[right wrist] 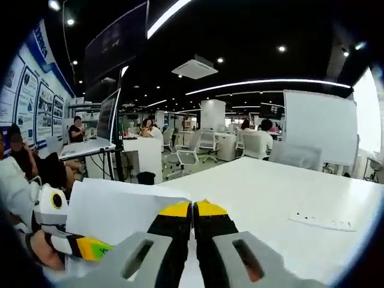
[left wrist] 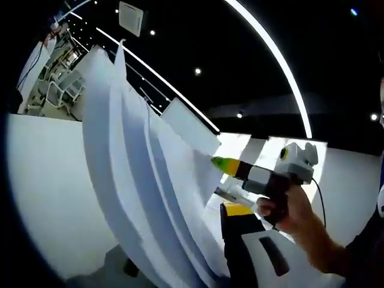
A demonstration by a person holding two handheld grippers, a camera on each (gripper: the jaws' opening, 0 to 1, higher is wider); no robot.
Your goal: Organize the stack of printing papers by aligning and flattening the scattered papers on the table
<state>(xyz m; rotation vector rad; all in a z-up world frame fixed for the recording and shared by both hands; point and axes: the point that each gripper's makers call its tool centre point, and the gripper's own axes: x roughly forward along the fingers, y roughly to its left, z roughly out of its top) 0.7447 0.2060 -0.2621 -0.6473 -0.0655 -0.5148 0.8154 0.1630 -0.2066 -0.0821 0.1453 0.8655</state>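
Observation:
A thick stack of white printing papers (left wrist: 144,180) stands on edge, its sheets fanned apart, rising from the white table (left wrist: 48,198). My left gripper (left wrist: 227,211) is shut on its lower part; one yellow-tipped jaw shows and the sheets cover the other. My right gripper (left wrist: 219,162), held in a hand, comes in from the right with its green tip against a sheet's edge. In the right gripper view my right gripper (right wrist: 192,207) is shut, with the papers (right wrist: 120,210) just behind its tips. Whether a sheet is pinched I cannot tell. My left gripper (right wrist: 93,247) shows at lower left.
A white power strip (right wrist: 323,222) lies on the table (right wrist: 270,186) to the right. Beyond the table's far edge stand office chairs (right wrist: 195,153), a whiteboard (right wrist: 318,126) and a monitor on a stand (right wrist: 108,120). People sit at desks in the background.

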